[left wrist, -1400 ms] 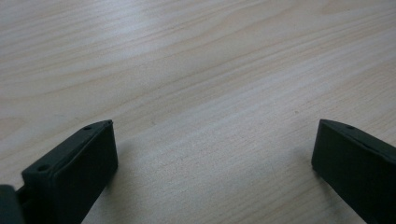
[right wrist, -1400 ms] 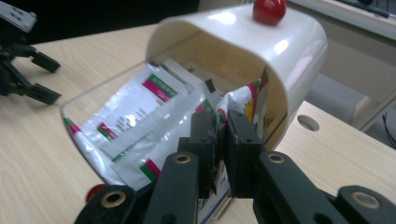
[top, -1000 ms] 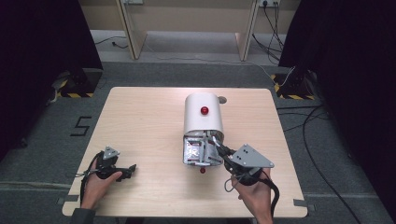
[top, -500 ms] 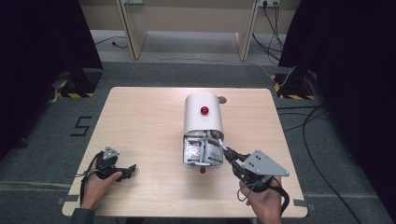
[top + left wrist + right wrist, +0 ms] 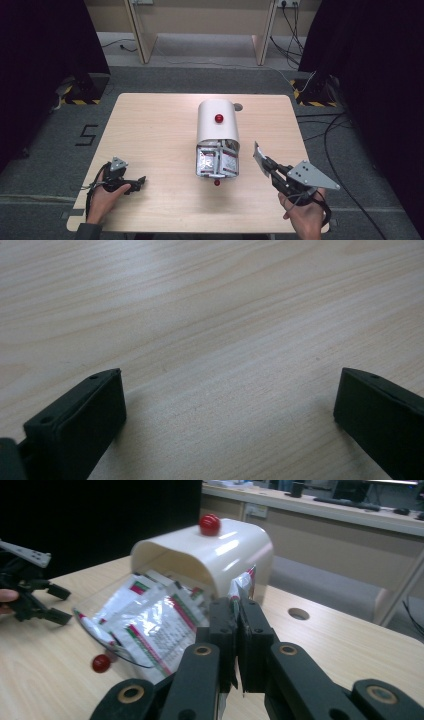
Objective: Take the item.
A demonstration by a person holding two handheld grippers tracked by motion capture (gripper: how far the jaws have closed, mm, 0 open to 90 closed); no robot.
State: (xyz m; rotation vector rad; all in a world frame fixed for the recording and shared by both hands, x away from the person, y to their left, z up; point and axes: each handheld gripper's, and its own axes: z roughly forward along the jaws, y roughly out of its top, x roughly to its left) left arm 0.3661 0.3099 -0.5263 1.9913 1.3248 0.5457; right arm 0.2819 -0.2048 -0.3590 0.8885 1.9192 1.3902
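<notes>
The right tool (image 5: pixel 263 162) pinches a silver foil sachet (image 5: pixel 259 156), carrying it clear of the white domed box (image 5: pixel 217 121); the left tool (image 5: pixel 136 182) rests spread on the tabletop (image 5: pixel 150 130).

Legible marking — a single black numeral "5" (image 5: pixel 88 134) on the grey floor, left of the table in the high view. Print on the sachets (image 5: pixel 150 625) — too small to read.
</notes>
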